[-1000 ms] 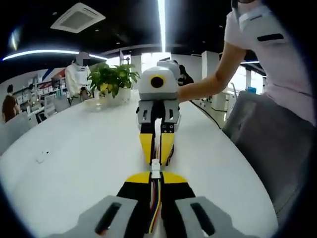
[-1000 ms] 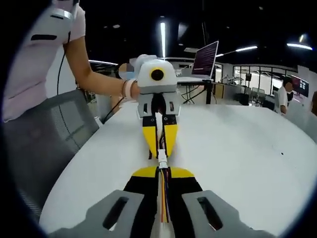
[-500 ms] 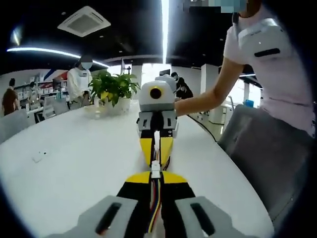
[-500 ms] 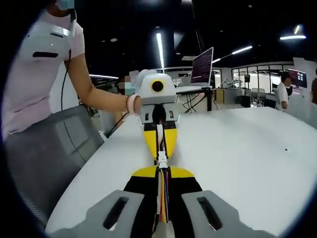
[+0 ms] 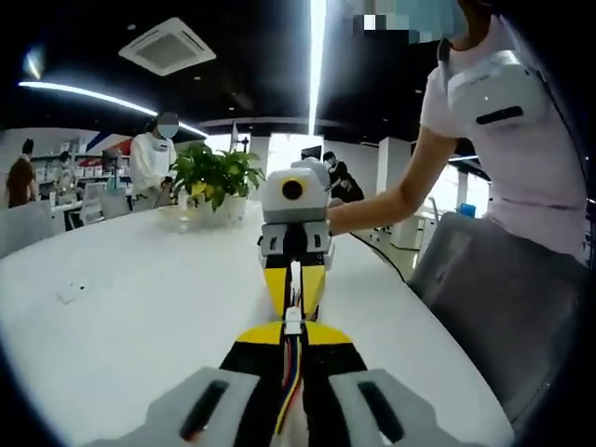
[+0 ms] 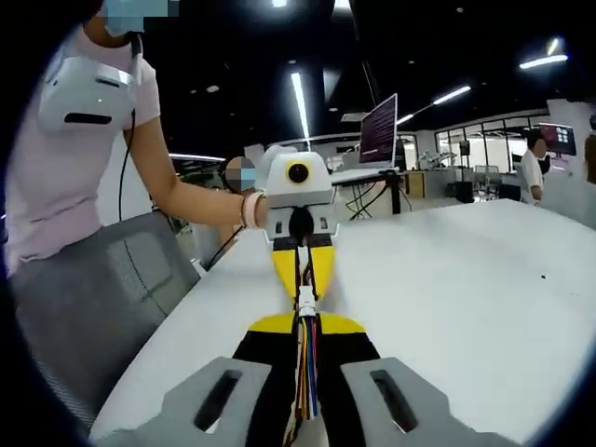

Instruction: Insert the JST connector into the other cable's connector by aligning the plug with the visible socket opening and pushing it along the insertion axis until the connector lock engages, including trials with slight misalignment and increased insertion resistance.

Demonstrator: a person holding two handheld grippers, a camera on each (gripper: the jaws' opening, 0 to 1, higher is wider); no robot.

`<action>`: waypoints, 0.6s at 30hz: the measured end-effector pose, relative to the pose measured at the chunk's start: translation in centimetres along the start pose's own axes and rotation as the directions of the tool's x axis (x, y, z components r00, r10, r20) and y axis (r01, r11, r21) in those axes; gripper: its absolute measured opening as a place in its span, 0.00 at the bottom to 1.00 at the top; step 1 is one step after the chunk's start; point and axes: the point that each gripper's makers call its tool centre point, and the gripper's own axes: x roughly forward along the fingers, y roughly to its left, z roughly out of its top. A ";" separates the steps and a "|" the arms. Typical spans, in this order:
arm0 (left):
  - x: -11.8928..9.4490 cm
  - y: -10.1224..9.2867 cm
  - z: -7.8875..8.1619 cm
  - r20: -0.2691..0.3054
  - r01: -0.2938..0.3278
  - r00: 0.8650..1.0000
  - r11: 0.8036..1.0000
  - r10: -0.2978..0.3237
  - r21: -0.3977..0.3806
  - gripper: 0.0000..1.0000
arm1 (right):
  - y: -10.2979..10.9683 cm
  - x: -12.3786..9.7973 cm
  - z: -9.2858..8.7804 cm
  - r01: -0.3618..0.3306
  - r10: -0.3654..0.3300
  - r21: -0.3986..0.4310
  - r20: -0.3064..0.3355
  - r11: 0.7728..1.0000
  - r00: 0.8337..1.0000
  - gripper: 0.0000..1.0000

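Left gripper view: up close, the left gripper (image 5: pixel 292 333) has its jaws clamped on a bundle of coloured wires (image 5: pixel 291 372), with the white connector (image 5: pixel 292 320) at its tip, above the white counter (image 5: pixel 121 298). Meeting it nose to nose, the right gripper (image 5: pixel 292 296) pinches its own cable. Beyond stands a potted plant (image 5: pixel 214 177). Right gripper view: the same pairing at the connector (image 6: pixel 305 302), and a laptop (image 6: pixel 378 130) far back.

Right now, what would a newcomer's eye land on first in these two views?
The two yellow-and-black hand-held grippers meeting tip to tip above the white table: the left hand-held gripper and the right hand-held gripper each pinch a multicoloured cable, with the small white connectors touching between them. Next, the person in a pink shirt beside a grey chair.
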 end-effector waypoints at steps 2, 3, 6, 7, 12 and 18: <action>-0.1 0.1 0.0 0.010 -0.001 1.000 1.000 0.001 -0.006 0.00 | -0.1 0.0 0.0 0.000 0.000 0.011 0.012 1.000 1.000 0.02; 0.0 0.1 -0.1 0.006 -0.003 1.000 1.000 0.003 -0.004 0.00 | -0.1 0.1 -0.1 0.000 0.000 0.008 0.010 1.000 1.000 0.02; -0.1 0.2 -0.3 0.005 -0.004 1.000 1.000 0.004 -0.009 0.00 | -0.2 0.3 -0.3 -0.005 0.005 0.002 0.004 1.000 1.000 0.02; -0.1 0.2 -0.4 0.012 -0.005 1.000 1.000 0.006 -0.015 0.00 | -0.3 0.3 -0.3 -0.006 0.006 0.005 0.007 1.000 1.000 0.02; -0.2 0.9 -0.6 0.027 -0.025 0.999 1.000 0.025 -0.008 0.00 | -1.2 0.4 -0.6 0.005 -0.005 0.002 0.026 1.000 1.000 0.02; -0.1 1.7 -1.3 0.048 -0.031 0.998 0.999 0.031 -0.018 0.00 | -2.2 0.4 -1.2 0.012 -0.012 -0.008 0.070 1.000 0.997 0.02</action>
